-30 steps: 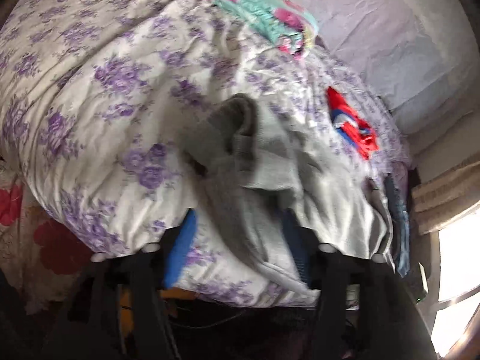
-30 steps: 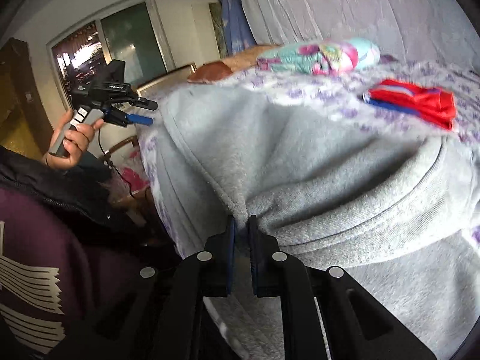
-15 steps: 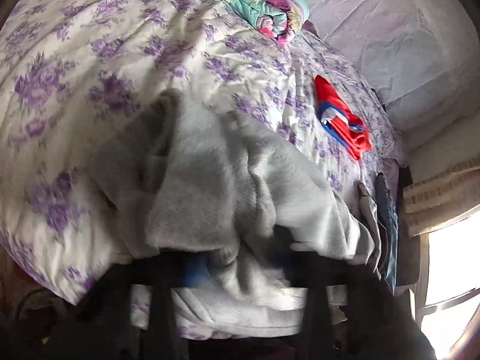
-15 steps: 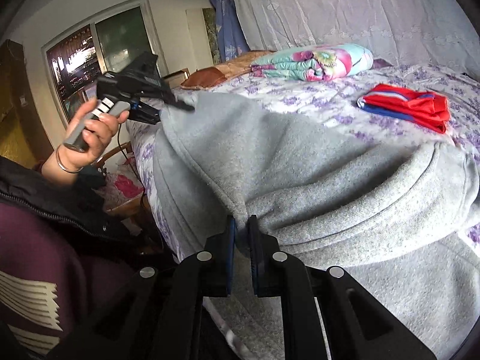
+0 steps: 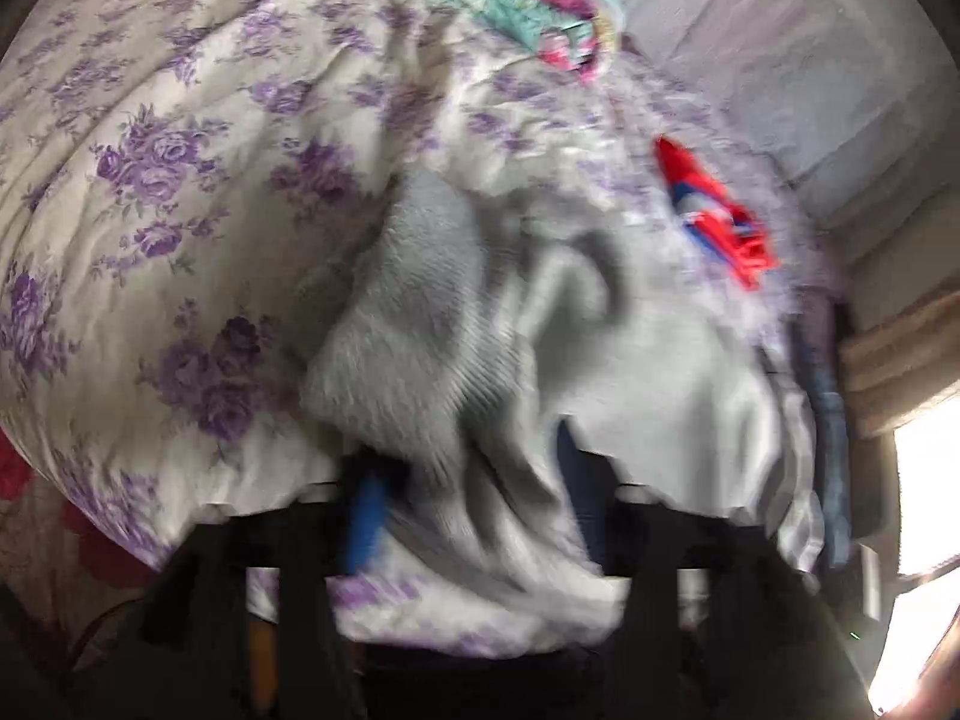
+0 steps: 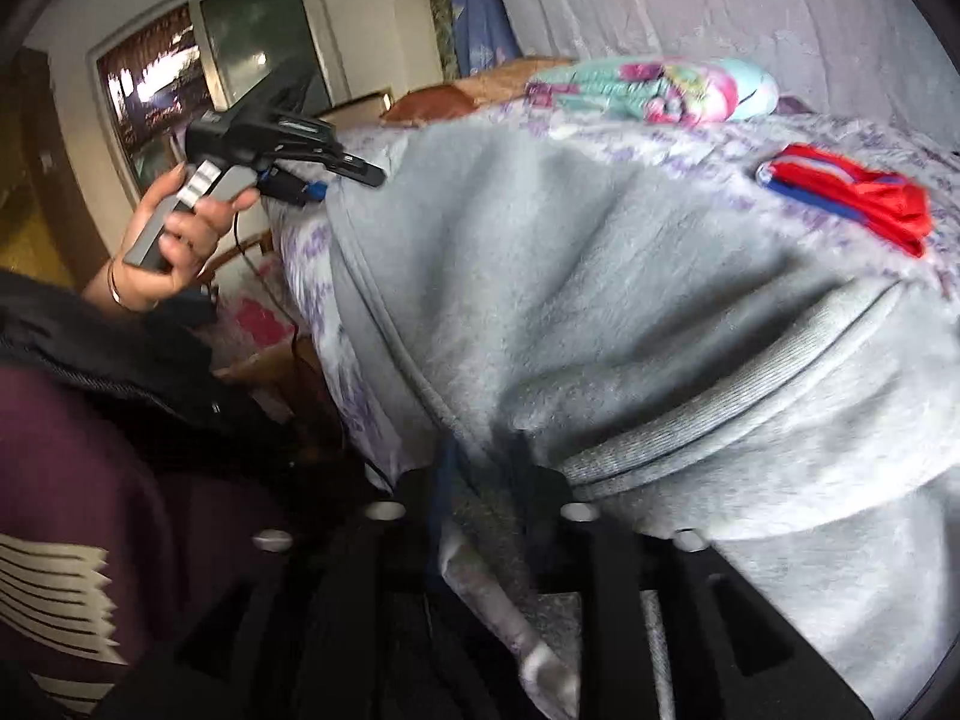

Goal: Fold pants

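Observation:
Grey sweatpants (image 6: 630,300) lie bunched on the bed's near edge; they also show in the left wrist view (image 5: 480,324). My right gripper (image 6: 480,468) is shut on the pants fabric beside the ribbed waistband (image 6: 750,402). My left gripper (image 5: 474,468) has its blue pads wide apart with grey cloth lying between them. In the right wrist view the left gripper (image 6: 342,177) is held in a hand at the pants' far left edge, open around that edge. Both views are motion-blurred.
The bed has a purple-flowered cover (image 5: 150,168). A folded red and blue garment (image 6: 852,198) lies at the right, a rolled turquoise quilt (image 6: 654,90) at the far side. A window (image 6: 210,66) and the person's dark jacket (image 6: 120,420) are at left.
The left gripper went in over the pants' end, then drew back a little, jaws still open around cloth. The right gripper kept its hold and shifted slightly; the pants look more stretched.

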`<state>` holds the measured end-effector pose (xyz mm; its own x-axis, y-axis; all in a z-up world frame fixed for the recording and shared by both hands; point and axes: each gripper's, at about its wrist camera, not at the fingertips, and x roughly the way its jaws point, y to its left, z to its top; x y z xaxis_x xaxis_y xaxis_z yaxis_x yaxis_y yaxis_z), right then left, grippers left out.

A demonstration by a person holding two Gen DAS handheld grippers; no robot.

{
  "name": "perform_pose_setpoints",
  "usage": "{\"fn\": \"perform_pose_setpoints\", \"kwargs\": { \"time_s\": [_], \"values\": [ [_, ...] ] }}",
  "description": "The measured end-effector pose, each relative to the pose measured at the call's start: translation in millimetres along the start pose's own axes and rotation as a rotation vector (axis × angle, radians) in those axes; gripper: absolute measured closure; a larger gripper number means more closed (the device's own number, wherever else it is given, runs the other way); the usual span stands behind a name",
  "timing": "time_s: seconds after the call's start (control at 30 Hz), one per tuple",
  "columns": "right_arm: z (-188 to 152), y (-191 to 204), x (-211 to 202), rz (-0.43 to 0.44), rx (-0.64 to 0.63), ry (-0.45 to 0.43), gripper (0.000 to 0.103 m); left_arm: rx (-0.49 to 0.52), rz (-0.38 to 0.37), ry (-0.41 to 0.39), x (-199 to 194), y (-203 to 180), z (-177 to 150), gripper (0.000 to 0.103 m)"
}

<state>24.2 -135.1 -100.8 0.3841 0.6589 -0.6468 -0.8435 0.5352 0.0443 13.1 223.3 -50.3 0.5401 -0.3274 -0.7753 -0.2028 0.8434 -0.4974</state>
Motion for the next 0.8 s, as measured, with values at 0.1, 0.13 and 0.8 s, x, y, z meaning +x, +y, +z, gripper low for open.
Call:
{"fn": "perform_pose_setpoints", "kwargs": {
  "time_s": [0.1,0.13,0.8],
  "values": [
    [12.9,-0.2,-37.2,-0.113,0.0,-0.112,0.024,0.076,0.062,-0.097,-40.3,-15.5,-5.5,0.039],
    [17.9,-3.9,-50.6,-0.157,0.014,-0.153,0.019,0.106,0.068,-0.134,-54.5,-22.9,-8.7,0.038],
    [-3.8,-73.7,-97.4,-0.628,0.537,-0.433,0.088,0.356,-0.002,0.019,62.3,-116.8,-61.4,0.02]
  ]
}}
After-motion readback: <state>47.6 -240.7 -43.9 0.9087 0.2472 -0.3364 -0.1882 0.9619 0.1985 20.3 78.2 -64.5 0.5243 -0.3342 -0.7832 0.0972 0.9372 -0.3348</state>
